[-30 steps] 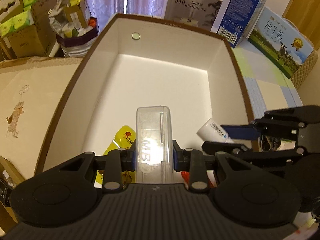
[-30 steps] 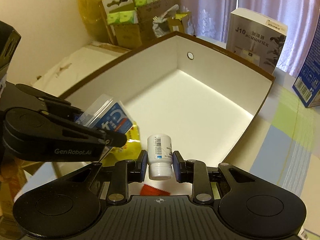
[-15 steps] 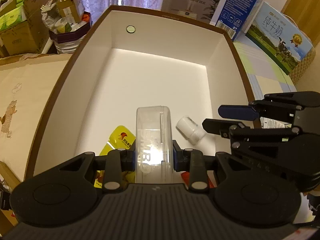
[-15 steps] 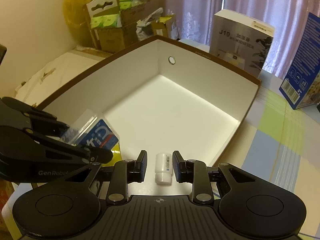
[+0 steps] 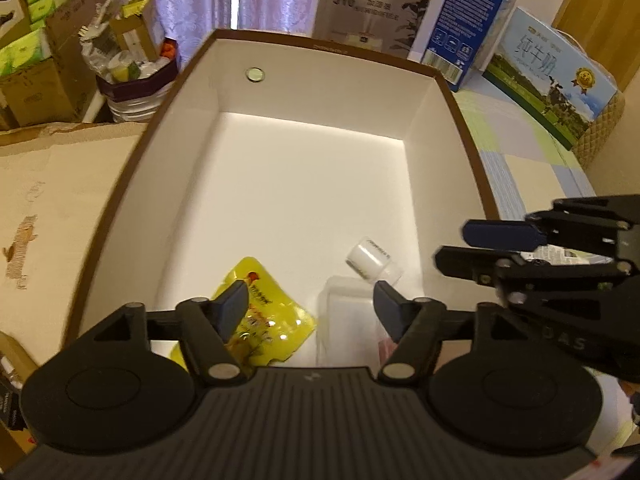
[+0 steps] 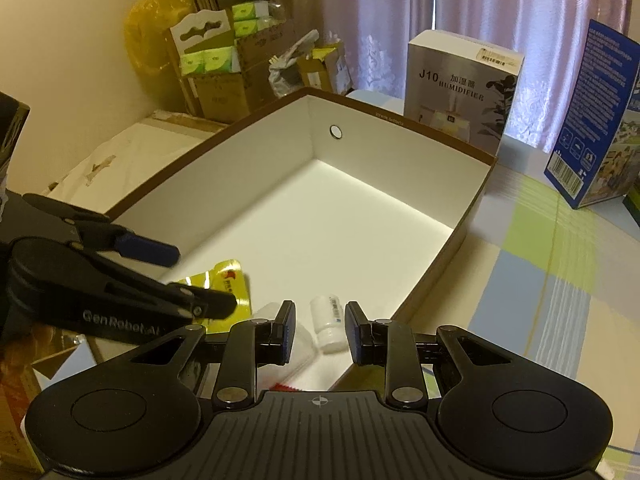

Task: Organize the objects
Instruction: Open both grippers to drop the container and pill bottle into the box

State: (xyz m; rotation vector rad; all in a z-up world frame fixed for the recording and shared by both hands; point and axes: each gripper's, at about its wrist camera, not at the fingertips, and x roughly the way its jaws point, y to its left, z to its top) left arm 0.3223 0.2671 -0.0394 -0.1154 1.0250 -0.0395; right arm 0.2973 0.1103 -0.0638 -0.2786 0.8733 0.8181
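A large white box with a brown rim [image 5: 464,128] [image 6: 476,208] sits on the table. Inside, at its near end, lie a yellow pouch [image 5: 264,320] [image 6: 224,280], a clear plastic case [image 5: 344,320] [image 6: 272,312] and a small white bottle [image 5: 370,260] [image 6: 330,322]. My left gripper [image 5: 310,308] [image 6: 192,276] is open and empty above the pouch and the case. My right gripper [image 6: 320,332] [image 5: 456,248] is open and empty above the bottle, at the box's right wall.
A humidifier box [image 5: 368,12] [image 6: 460,84], a blue carton [image 5: 472,20] [image 6: 592,120] and a milk carton [image 5: 548,72] stand behind and right of the box. Cardboard boxes and bags [image 5: 48,60] clutter the far left. A checked cloth [image 6: 552,264] covers the table.
My left gripper opened and dropped the clear case into the box. My right gripper released the white bottle, which now lies on the box floor, and both grippers have lifted slightly.
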